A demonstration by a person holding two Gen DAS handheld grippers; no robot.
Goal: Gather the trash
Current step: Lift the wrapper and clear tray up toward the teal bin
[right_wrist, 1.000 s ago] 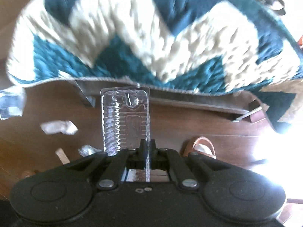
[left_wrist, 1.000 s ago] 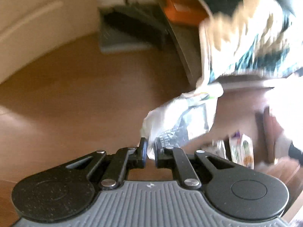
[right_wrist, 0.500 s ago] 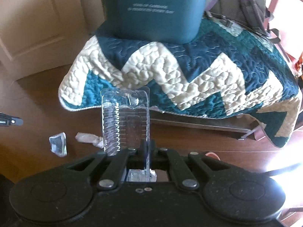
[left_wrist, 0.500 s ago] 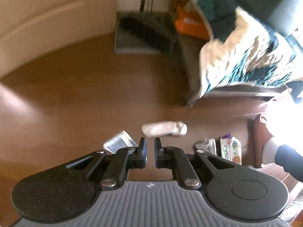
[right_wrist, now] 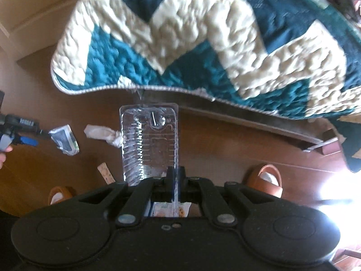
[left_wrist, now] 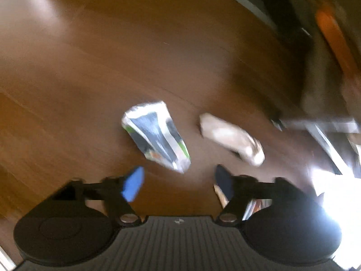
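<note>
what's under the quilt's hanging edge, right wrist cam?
Under the quilt edge: bare wood floor and a dark frame rail. The clear plastic package, pinched in the right gripper, stands in front. Anything deeper beneath is covered.

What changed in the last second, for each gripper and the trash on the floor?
The left gripper has come down toward the floor and its jaws have just been opening; nothing is between them, and the silver wrapper and crumpled tissue lie just ahead. The right gripper stays shut on the clear plastic package, in front of the quilt.
</note>
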